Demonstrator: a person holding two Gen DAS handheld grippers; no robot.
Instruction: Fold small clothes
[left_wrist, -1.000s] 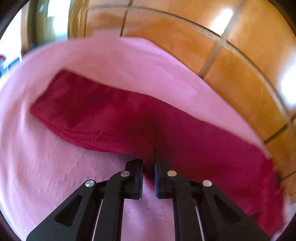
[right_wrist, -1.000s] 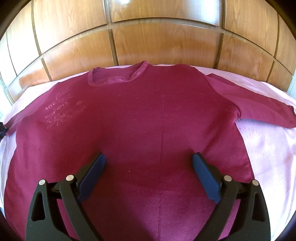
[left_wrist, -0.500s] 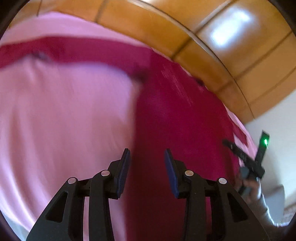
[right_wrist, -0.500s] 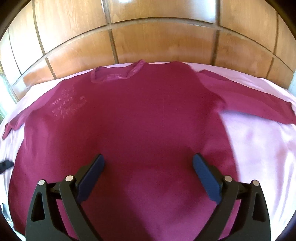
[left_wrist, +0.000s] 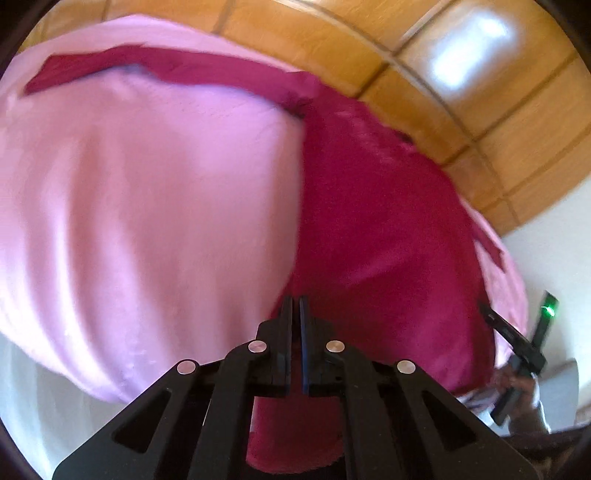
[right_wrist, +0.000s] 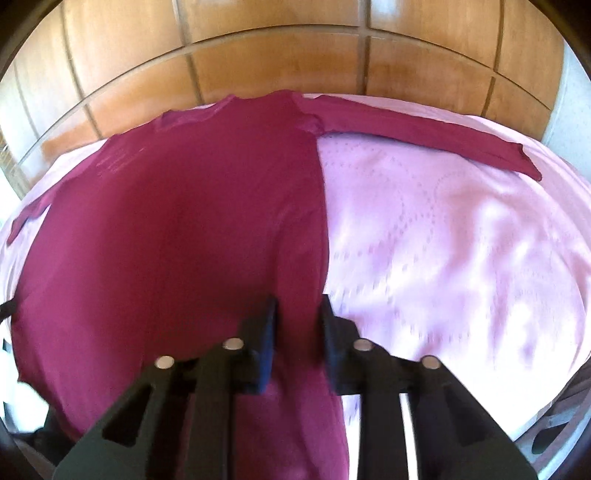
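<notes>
Fingers of both grippers sit nearest the cameras, at the bottom hem of a dark red long-sleeved top (right_wrist: 177, 229) spread flat on a bed with a pink cover (right_wrist: 461, 258). The left gripper (left_wrist: 294, 310) has its fingers pressed together at the top's lower left corner, right where the red fabric meets the pink; whether a pinch of hem is caught between them cannot be told, since the tips hide the edge. The right gripper (right_wrist: 297, 314) is closing on the lower right corner, its fingers narrow and straddling the side edge of the garment, fabric between them but with a gap visible on either side. Taking both bottom corners at once looks like the start of a lengthwise fold, hem carried up toward the neckline. Farther out, the body of the top lies smooth and open, chest print faint near the left shoulder. Beyond that the neckline (right_wrist: 207, 110) points at a wooden panelled headboard (right_wrist: 280, 51), and each sleeve stretches outward along the far edge of the cover, the right sleeve (right_wrist: 424, 136) well apart from either gripper.
</notes>
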